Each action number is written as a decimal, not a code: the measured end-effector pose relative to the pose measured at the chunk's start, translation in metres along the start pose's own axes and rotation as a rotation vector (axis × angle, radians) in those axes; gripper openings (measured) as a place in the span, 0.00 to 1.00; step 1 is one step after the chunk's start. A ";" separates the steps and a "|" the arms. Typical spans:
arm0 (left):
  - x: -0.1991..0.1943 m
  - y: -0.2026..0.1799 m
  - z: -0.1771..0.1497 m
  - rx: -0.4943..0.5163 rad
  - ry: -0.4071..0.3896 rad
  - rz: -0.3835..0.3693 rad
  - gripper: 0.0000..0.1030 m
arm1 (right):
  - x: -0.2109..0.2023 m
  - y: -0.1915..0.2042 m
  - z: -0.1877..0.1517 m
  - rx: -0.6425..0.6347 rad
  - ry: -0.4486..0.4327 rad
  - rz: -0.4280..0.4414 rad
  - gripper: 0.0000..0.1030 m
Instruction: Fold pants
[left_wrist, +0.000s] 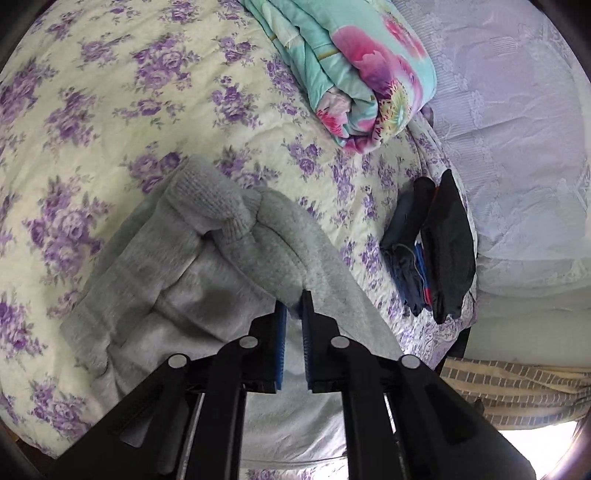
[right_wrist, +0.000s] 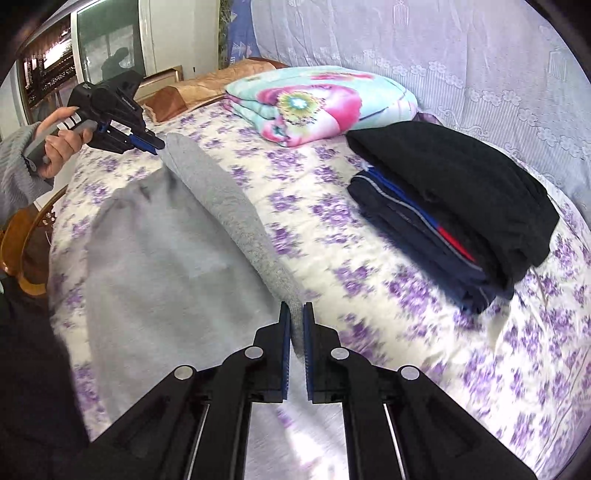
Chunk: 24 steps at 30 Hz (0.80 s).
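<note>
Grey sweatpants lie on the floral bed sheet, partly lifted. My left gripper is shut on a grey fold of the pants, with the ribbed cuffs bunched ahead of it. In the right wrist view the pants spread flat at the left, with a raised folded edge running between both grippers. My right gripper is shut on the near end of that edge. The left gripper holds the far end, in a hand at the upper left.
A stack of folded dark clothes lies to the right; it also shows in the left wrist view. A folded turquoise floral quilt sits beyond. A lace curtain hangs behind. A wooden chair stands at the left bed edge.
</note>
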<state>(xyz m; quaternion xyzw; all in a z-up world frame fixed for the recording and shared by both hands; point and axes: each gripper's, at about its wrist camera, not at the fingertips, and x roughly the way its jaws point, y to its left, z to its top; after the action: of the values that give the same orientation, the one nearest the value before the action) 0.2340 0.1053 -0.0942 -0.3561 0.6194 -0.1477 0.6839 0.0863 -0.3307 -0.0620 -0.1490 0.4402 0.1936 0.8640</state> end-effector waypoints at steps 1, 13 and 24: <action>-0.006 0.005 -0.010 0.005 -0.002 -0.006 0.07 | -0.007 0.007 -0.007 -0.004 -0.003 -0.006 0.06; -0.041 0.081 -0.102 0.007 -0.012 0.038 0.07 | -0.042 0.108 -0.083 0.033 0.080 0.073 0.06; -0.041 0.133 -0.118 -0.058 -0.058 0.199 0.06 | 0.012 0.141 -0.140 0.133 0.221 0.088 0.07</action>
<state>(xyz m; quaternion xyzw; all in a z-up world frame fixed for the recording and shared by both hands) 0.0816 0.1892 -0.1501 -0.3164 0.6358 -0.0507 0.7022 -0.0711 -0.2635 -0.1635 -0.0924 0.5505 0.1841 0.8091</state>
